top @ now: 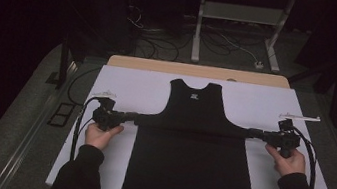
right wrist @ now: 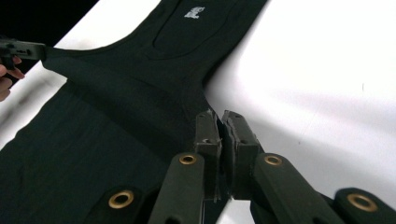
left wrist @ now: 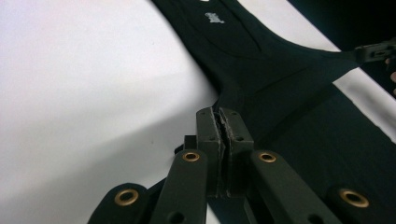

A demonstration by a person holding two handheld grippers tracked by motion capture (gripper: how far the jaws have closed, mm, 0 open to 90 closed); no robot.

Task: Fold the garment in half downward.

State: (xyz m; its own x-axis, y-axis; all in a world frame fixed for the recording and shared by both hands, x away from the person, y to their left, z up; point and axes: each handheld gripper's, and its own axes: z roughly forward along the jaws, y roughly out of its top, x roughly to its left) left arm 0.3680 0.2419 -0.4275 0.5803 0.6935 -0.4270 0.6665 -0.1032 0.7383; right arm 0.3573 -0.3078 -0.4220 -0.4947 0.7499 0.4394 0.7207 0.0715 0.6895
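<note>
A black sleeveless top (top: 190, 128) lies on the white board (top: 132, 86), neck end toward the far side, a small white label (top: 194, 97) near the neck. My left gripper (top: 134, 116) is shut on the top's left side corner, drawn out into a point. My right gripper (top: 250, 132) is shut on the right side corner in the same way. The left gripper view has its jaws (left wrist: 224, 122) pinching black cloth (left wrist: 261, 70), with the other gripper (left wrist: 373, 51) far off. The right gripper view has its jaws (right wrist: 219, 122) closed on the cloth (right wrist: 140, 84) too.
The white board rests on a wooden table (top: 200, 71) whose far edge shows. Beyond it stand a grey frame (top: 241, 14) and floor cables (top: 164, 43). Black cables trail from both grippers. Bare board lies left and right of the top.
</note>
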